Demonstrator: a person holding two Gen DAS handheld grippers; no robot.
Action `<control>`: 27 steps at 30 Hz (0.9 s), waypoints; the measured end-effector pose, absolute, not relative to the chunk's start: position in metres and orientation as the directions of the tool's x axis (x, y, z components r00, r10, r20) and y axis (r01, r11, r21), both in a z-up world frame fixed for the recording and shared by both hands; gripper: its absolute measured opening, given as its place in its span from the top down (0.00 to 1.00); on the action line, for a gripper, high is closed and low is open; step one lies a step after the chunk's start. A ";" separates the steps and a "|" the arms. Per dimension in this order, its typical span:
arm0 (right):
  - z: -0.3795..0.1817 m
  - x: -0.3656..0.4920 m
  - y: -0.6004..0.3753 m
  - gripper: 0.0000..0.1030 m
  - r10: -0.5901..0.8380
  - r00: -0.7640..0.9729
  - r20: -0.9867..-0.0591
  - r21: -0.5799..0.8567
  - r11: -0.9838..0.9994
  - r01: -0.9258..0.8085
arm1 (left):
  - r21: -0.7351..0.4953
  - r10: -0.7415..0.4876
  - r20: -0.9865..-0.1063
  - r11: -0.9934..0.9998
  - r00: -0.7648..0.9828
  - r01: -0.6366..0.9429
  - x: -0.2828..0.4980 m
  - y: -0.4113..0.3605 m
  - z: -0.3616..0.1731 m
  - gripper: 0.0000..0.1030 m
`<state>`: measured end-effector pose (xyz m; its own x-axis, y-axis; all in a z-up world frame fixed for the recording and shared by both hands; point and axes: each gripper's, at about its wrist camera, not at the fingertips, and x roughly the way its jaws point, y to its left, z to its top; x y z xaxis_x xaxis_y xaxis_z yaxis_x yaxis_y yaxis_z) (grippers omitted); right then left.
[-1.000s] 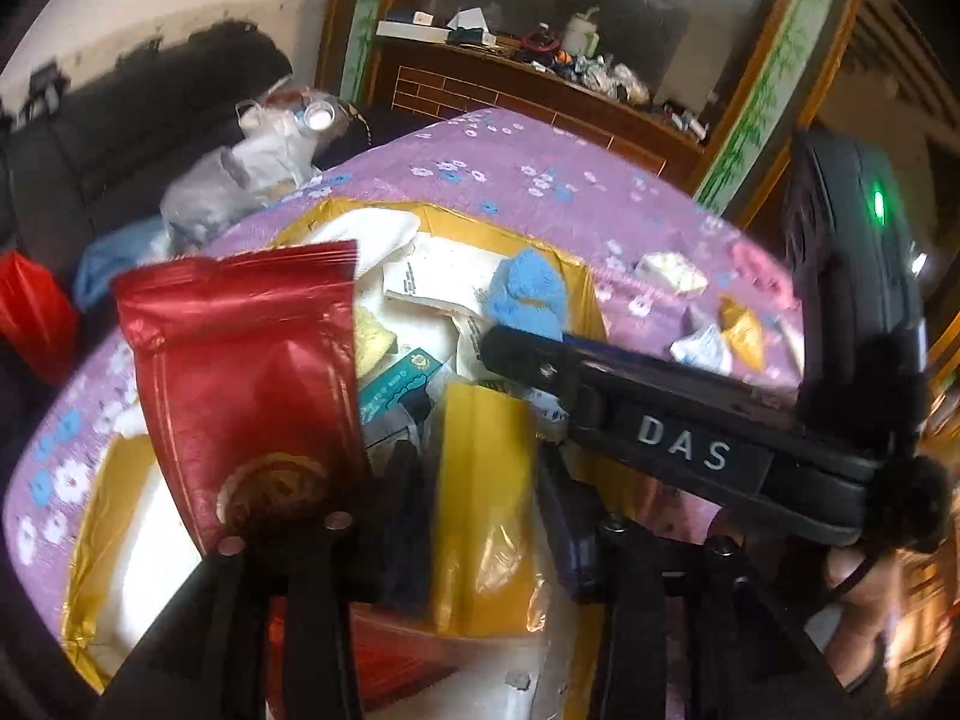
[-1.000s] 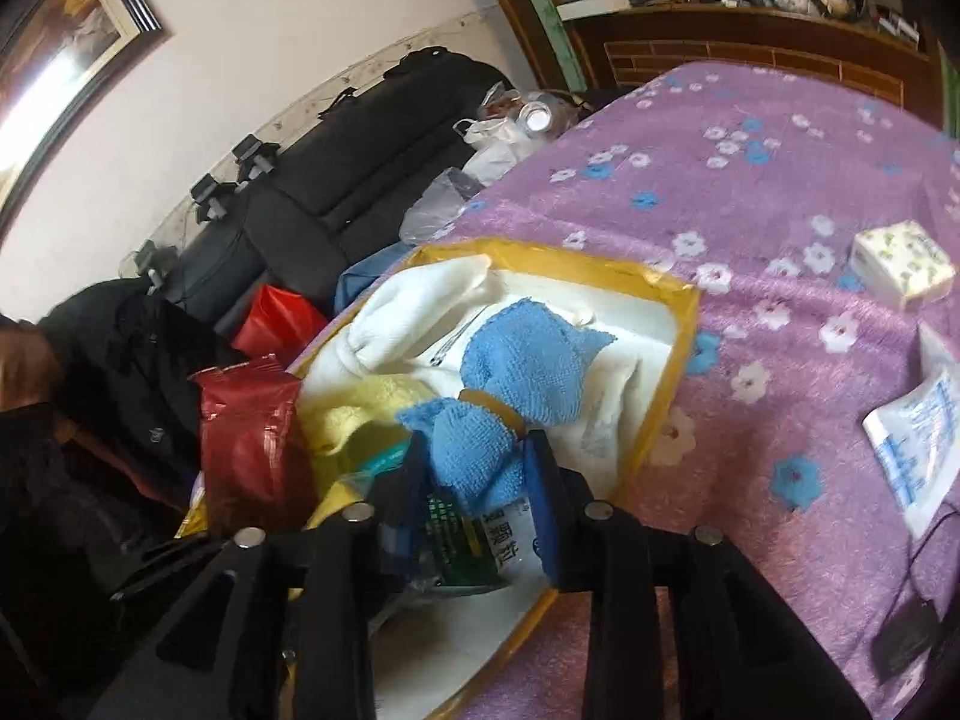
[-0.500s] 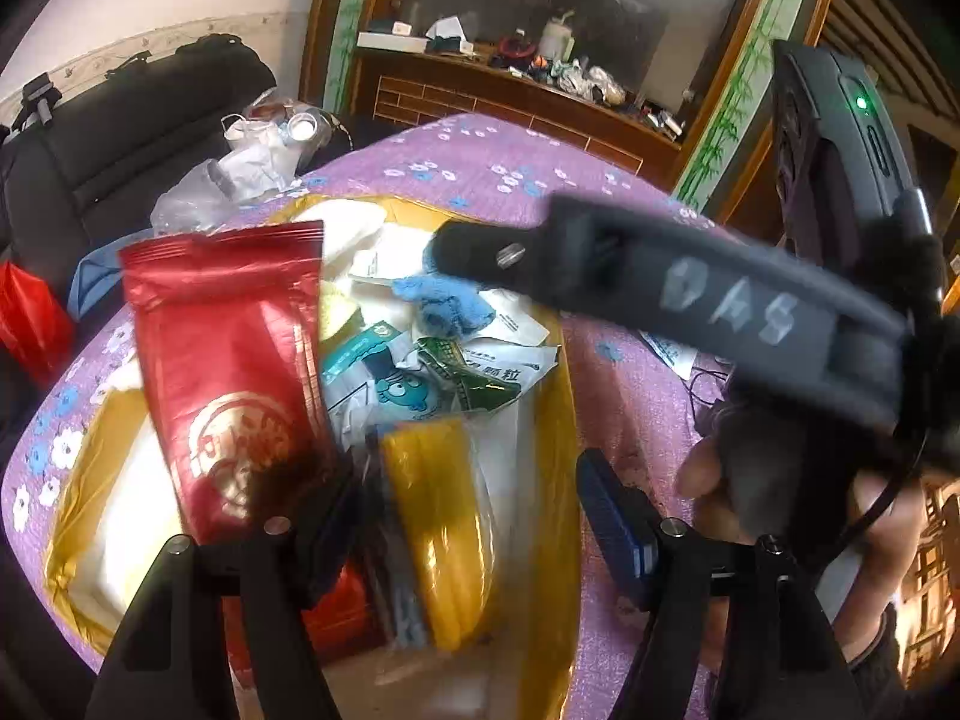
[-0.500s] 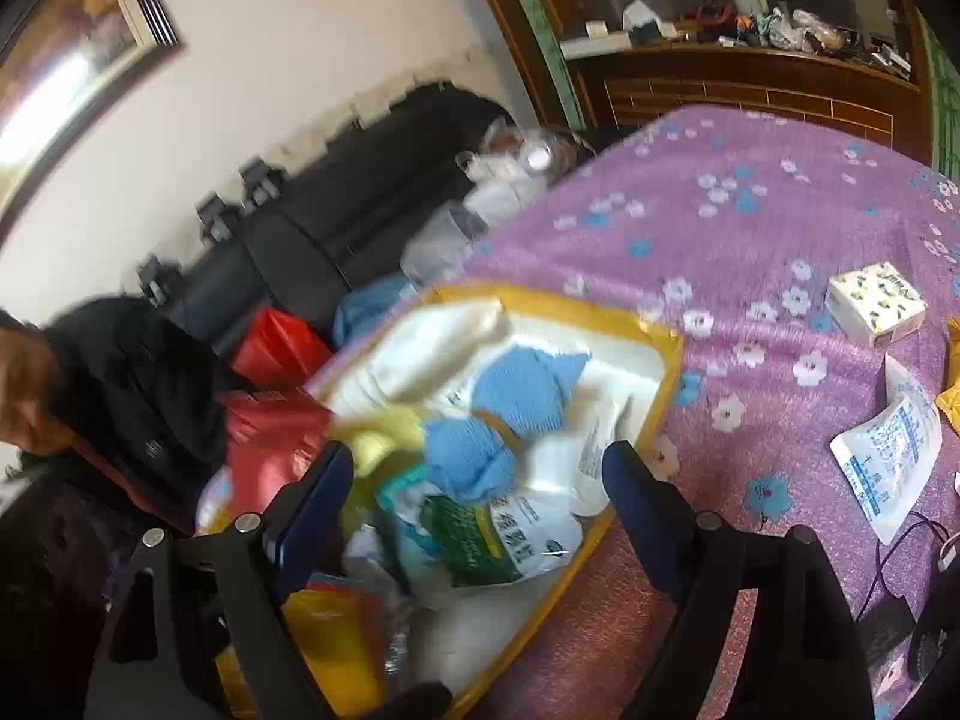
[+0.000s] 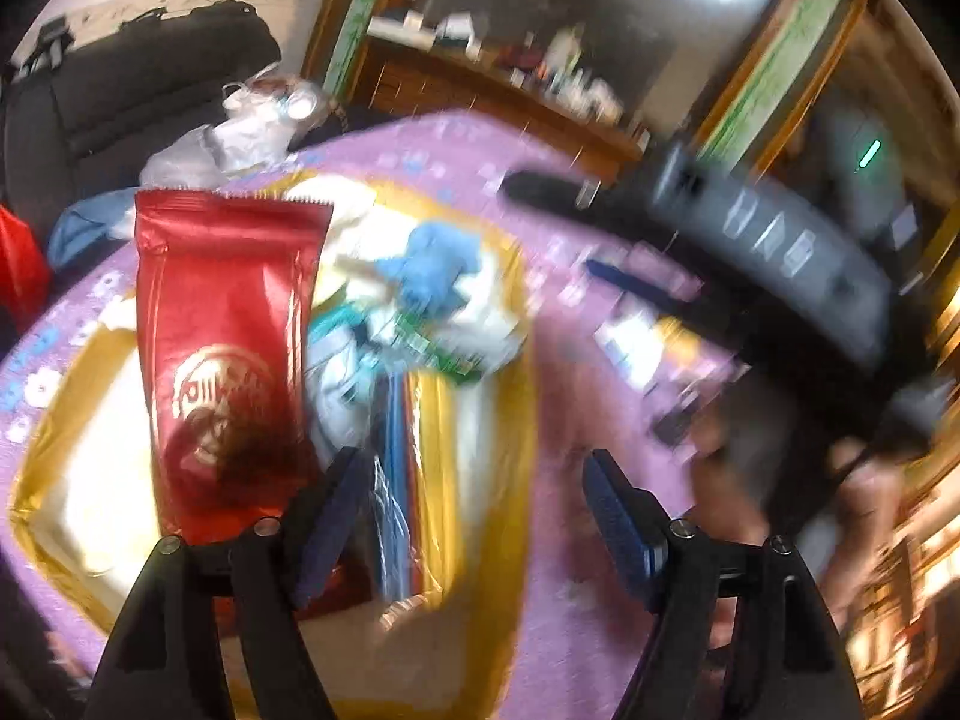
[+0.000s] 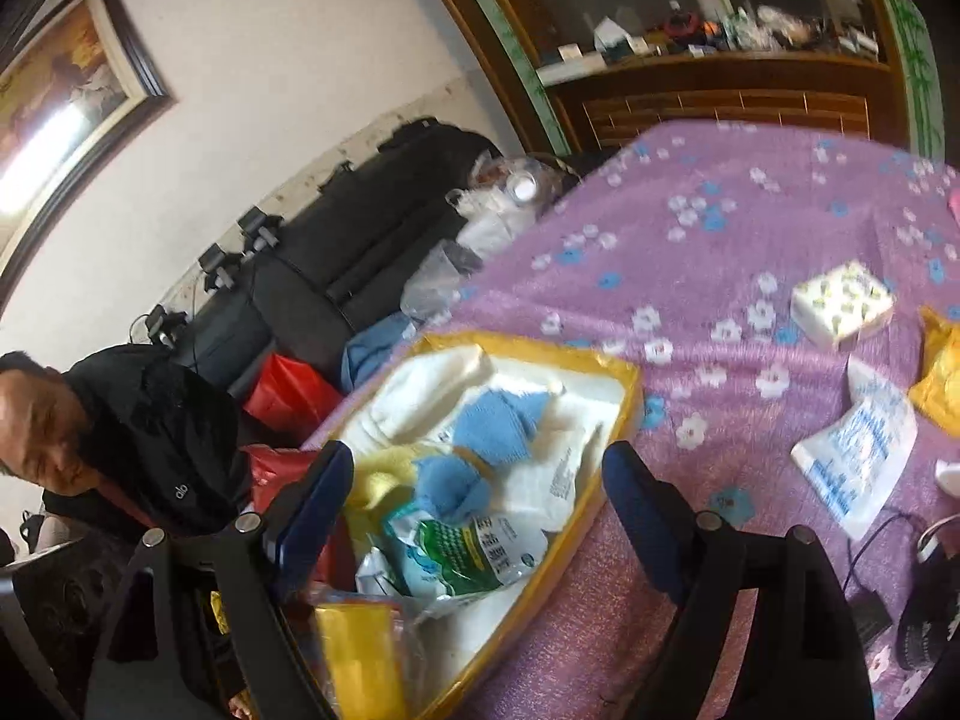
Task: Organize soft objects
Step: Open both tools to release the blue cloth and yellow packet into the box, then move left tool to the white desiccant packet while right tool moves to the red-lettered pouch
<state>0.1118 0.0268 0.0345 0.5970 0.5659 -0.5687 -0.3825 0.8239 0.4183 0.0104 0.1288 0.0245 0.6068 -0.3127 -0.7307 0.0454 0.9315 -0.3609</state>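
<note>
A gold-rimmed white tray (image 6: pixel 627 387) lies on the purple flowered tablecloth (image 6: pixel 720 228). In it lie blue cloths (image 6: pixel 492 426), a yellow cloth (image 6: pixel 384 474), a green-and-white packet (image 6: pixel 474 546), a gold pouch (image 6: pixel 360 648) and a red foil pouch (image 5: pixel 222 324). My left gripper (image 5: pixel 474 516) is open and empty above the tray's near right edge (image 5: pixel 516 420). My right gripper (image 6: pixel 474 504) is open and empty above the tray. The right gripper's body (image 5: pixel 750 246) crosses the blurred left wrist view.
On the cloth to the right lie a patterned tissue pack (image 6: pixel 840 300), a white-and-blue packet (image 6: pixel 858 456) and a yellow pouch (image 6: pixel 942 378). A black sofa (image 6: pixel 336 258) with plastic bags stands behind the table. A person (image 6: pixel 120 444) sits at left. A wooden sideboard (image 6: pixel 720 84) stands at the back.
My left gripper let go of the gold pouch and opened, and has shifted right. My right gripper let go of the blue cloth, opened and pulled back from the tray.
</note>
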 end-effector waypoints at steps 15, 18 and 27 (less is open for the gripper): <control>0.068 0.105 -0.028 0.18 0.516 0.587 -0.624 0.411 0.856 -0.315 | -0.450 -0.391 -0.756 0.893 0.525 0.016 -0.003 0.138 0.045 0.25; 0.097 0.091 -0.084 0.18 0.344 0.672 -0.656 0.258 0.939 -0.228 | -0.493 -0.444 -0.697 0.867 0.563 0.073 -0.013 0.128 0.063 0.25; 0.031 0.117 -0.252 0.19 0.253 0.657 -0.710 0.413 0.905 0.097 | -0.414 -0.449 -0.723 0.890 0.525 0.192 0.007 0.058 0.076 0.25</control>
